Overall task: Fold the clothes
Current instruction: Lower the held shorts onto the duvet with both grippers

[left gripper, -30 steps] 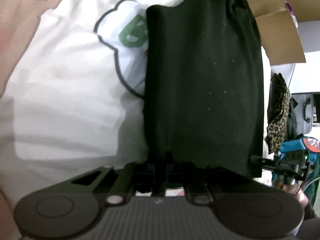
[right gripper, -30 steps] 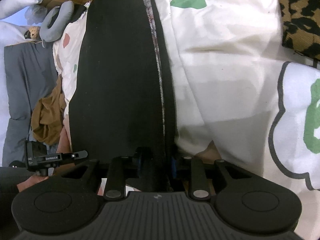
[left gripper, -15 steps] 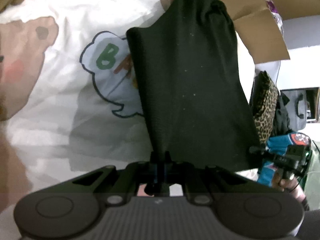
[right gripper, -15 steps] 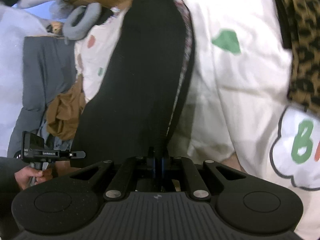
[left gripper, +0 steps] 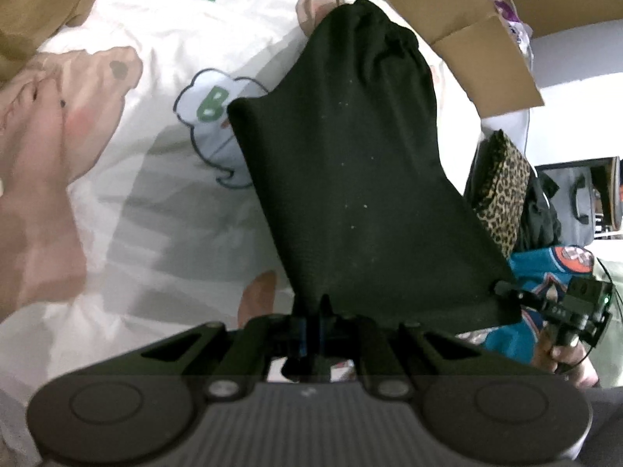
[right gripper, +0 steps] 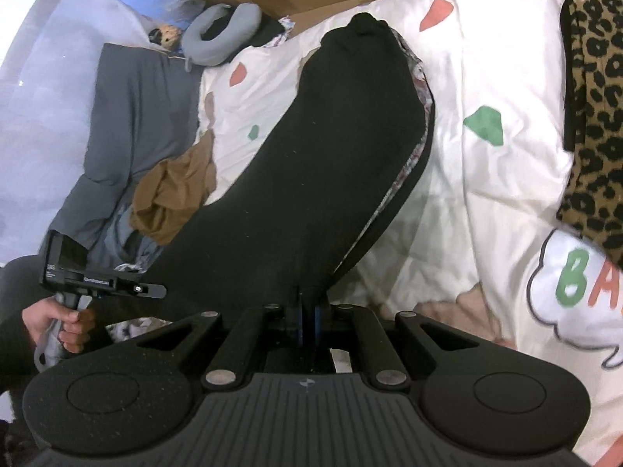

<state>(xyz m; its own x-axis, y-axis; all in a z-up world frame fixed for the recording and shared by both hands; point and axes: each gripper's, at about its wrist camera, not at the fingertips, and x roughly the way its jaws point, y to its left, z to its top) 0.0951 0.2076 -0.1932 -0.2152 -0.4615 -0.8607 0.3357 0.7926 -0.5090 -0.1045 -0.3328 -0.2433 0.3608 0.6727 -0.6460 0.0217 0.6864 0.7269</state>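
White printed bedding (left gripper: 163,23) lies below (cartoon pattern). One black garment (left gripper: 350,179) hangs above it, with the left gripper (left gripper: 311,311) and right gripper (right gripper: 307,311) each clamped on its edge.

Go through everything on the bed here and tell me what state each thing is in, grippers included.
Black garment: held up by one edge, hanging, far end on the bedsheet.
Left gripper: shut on the garment's edge.
Right gripper: shut on the garment's edge.
Leopard-print garment: lying at the bed's edge.
Brown garment: crumpled.
Cartoon-print bedsheet: spread, wrinkled.
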